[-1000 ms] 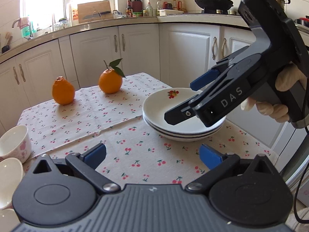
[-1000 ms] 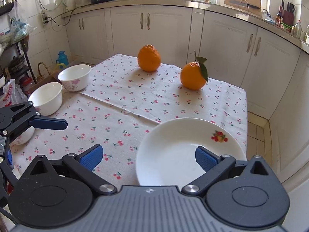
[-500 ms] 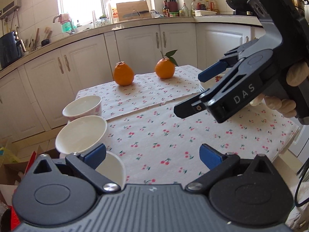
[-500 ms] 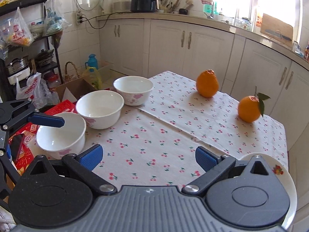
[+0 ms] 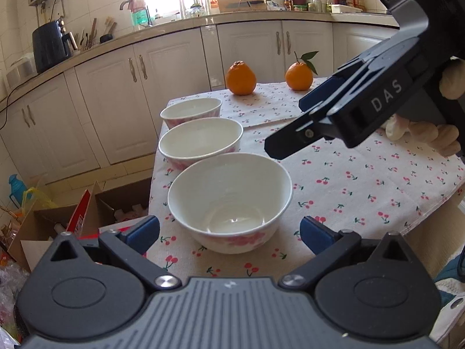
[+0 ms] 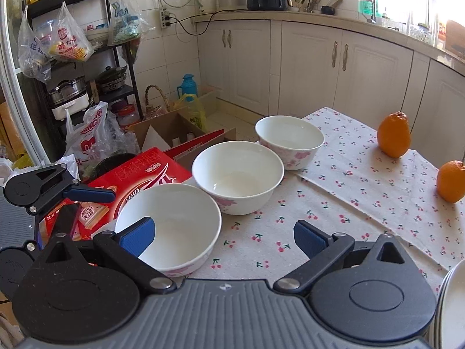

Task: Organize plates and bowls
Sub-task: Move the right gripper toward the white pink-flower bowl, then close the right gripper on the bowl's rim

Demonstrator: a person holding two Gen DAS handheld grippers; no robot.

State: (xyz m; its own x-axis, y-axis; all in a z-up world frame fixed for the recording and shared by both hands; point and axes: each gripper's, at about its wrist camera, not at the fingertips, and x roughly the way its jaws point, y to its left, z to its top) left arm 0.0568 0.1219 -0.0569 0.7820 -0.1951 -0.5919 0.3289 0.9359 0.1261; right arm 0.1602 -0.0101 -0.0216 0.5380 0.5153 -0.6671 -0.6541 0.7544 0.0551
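Note:
Three white bowls with pink flowers stand in a row along the table's left edge: near bowl, middle bowl, far bowl. My left gripper is open and empty, its jaws on either side of the near bowl, just in front of it. My right gripper is open and empty above the cloth beside the near bowl; it also shows in the left wrist view. The stacked plates' rim shows at the lower right.
Two oranges sit at the table's far end on the cherry-print cloth. Cardboard boxes, a red box and bags lie on the floor left of the table. Cabinets stand behind.
Both grippers have swung left, away from the plate stack toward the row of bowls. The left gripper now frames the near bowl. Both stay open.

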